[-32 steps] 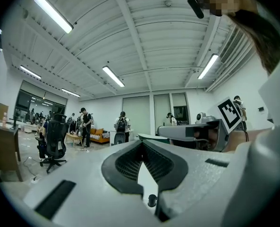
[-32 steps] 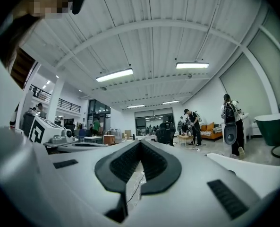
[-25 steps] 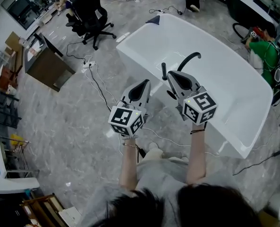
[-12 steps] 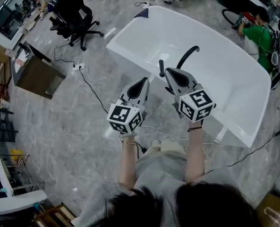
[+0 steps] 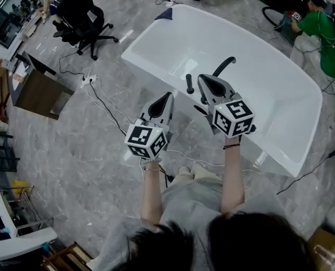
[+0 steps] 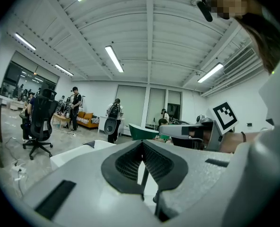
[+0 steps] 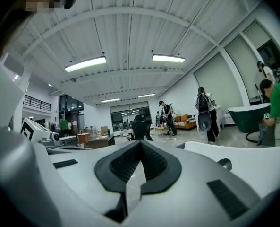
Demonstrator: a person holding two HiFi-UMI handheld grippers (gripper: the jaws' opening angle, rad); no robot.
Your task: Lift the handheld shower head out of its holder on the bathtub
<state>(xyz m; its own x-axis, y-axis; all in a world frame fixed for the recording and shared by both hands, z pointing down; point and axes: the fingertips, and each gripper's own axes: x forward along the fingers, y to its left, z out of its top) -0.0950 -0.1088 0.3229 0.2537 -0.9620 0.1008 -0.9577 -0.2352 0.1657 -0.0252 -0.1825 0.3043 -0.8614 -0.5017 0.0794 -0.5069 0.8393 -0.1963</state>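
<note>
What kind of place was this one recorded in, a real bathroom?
Probably a big open office or lab hall, not a bathroom. The white bathtub stands free on a stone-look floor, with an office chair and desk nearby, loose cables across the floor, and strip lights overhead.

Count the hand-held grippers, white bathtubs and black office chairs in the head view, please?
Hand-held grippers: 2, the left gripper and the right gripper
White bathtub: 1
Black office chair: 1
Total: 4
</note>
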